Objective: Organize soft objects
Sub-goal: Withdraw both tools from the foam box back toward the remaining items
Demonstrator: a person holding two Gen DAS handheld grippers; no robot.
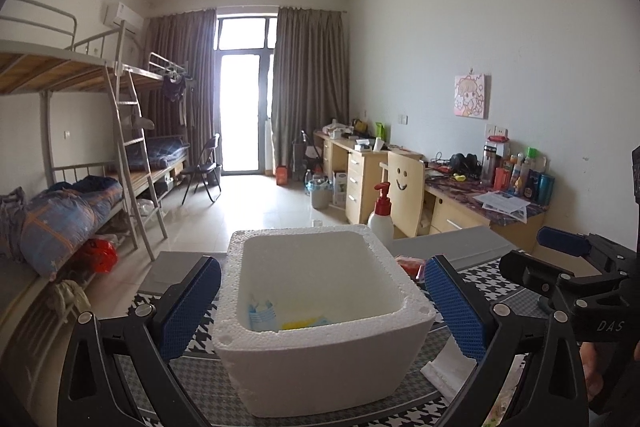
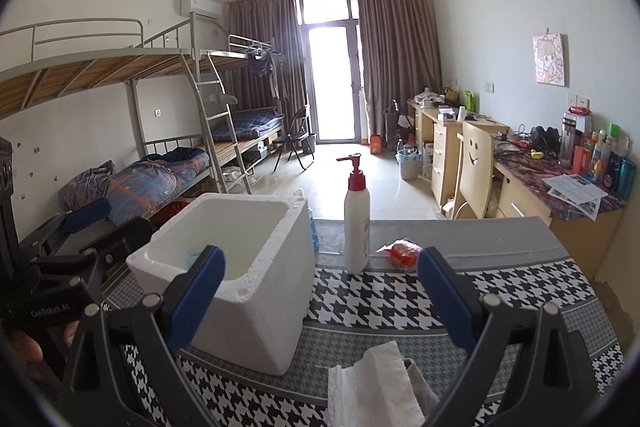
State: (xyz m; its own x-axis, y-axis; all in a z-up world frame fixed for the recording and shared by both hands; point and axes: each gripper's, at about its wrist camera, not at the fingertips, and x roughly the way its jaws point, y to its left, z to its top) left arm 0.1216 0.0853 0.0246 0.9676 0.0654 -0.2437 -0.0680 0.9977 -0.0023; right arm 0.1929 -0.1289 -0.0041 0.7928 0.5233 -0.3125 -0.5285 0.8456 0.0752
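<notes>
Left wrist view: left gripper (image 1: 322, 301) jaws spread wide, holding nothing, blue pads either side of the white foam box (image 1: 320, 367) without touching it. Box sits upright on the houndstooth cloth (image 1: 500, 291), open top toward the camera; inside, at the bottom, a light-blue soft item (image 1: 262, 313) in the near-left corner, something yellow (image 1: 298, 324) beside it. Right of the box, partly hidden by the right finger, a red packet (image 1: 410, 265); a white pump bottle (image 1: 382, 215) with red top stands behind the box's far-right corner. White tissue (image 1: 444, 371) lies on the cloth near the box's right side, low in frame. Right gripper (image 1: 568, 255) visible at the right edge, a hand (image 1: 596, 371) below it; can't tell its jaw state from this angle. Right wrist view: right gripper (image 2: 320, 283) jaws also wide apart, empty, hovering above the cloth (image 2: 380, 299). Foam box (image 2: 256, 307) left of centre, left pad overlapping its near rim in frame; contact unclear. Pump bottle (image 2: 357, 227) upright just right of the box, red packet (image 2: 404, 253) beside it on the grey strip. Folded white tissue (image 2: 372, 387) lies on the cloth directly below the open jaws, a grey cloth piece (image 2: 422, 383) tucked against its right edge. Left gripper (image 2: 92, 223) at the left edge behind the box.
</notes>
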